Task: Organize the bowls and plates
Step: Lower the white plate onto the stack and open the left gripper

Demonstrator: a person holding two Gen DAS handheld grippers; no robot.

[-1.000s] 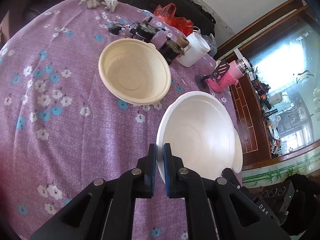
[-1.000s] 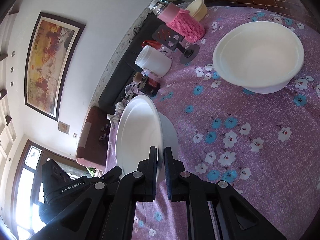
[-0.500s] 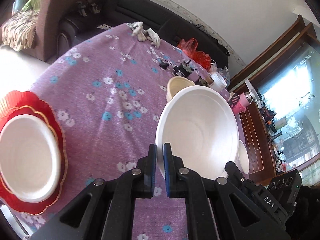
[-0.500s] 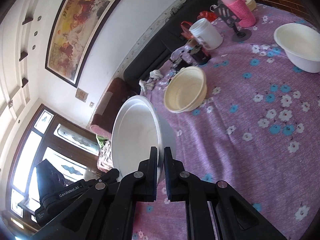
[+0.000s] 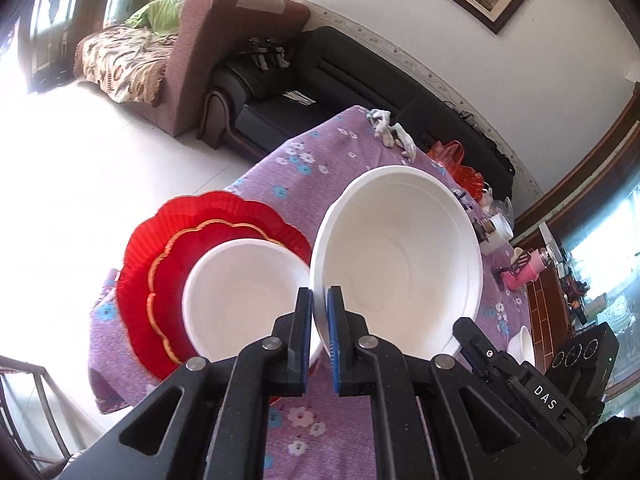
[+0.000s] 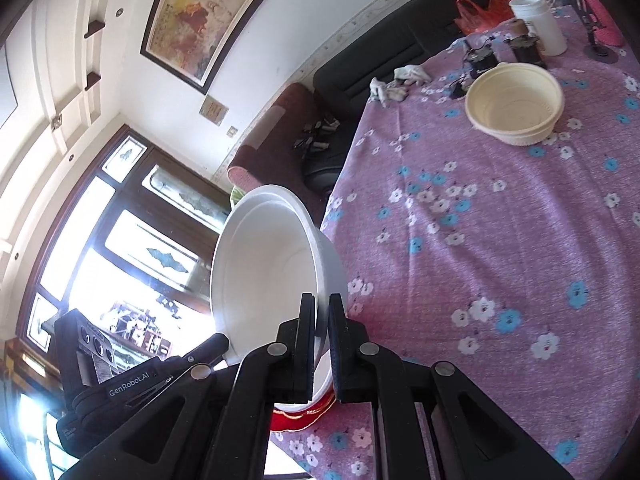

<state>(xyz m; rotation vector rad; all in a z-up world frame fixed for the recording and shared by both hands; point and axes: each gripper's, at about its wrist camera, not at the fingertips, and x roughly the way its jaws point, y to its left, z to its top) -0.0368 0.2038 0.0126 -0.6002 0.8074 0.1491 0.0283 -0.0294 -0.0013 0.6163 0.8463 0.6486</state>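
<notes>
Both tongs pinch the same large white bowl by its rim, from opposite sides. The left tongs (image 5: 319, 312) are nearly pressed together, with only the thin rim between the blue pads, and the right tongs (image 6: 318, 328) clamp the opposite edge just as narrowly. The white bowl (image 5: 396, 264) hangs tilted in the air, its mouth turned toward the left camera, just beside and slightly above a second white bowl (image 5: 244, 292) that already sits on a stack of red scalloped plates (image 5: 160, 240). That stack lies at the corner of the worktop (image 6: 500, 240), which is covered with a purple flowered cloth, close to the edge where it drops away to the floor.

Judged from this, the task is partly done: the plates are piled and one bowl is nested on them. The held bowl is not yet set down; it probably has to be levelled and lowered into the bowl beneath. A cream ribbed bowl (image 6: 516, 104) stands well apart toward the far edge of the worktop, near a white jar (image 6: 540, 24) and some small clutter, and likely waits its turn
</notes>
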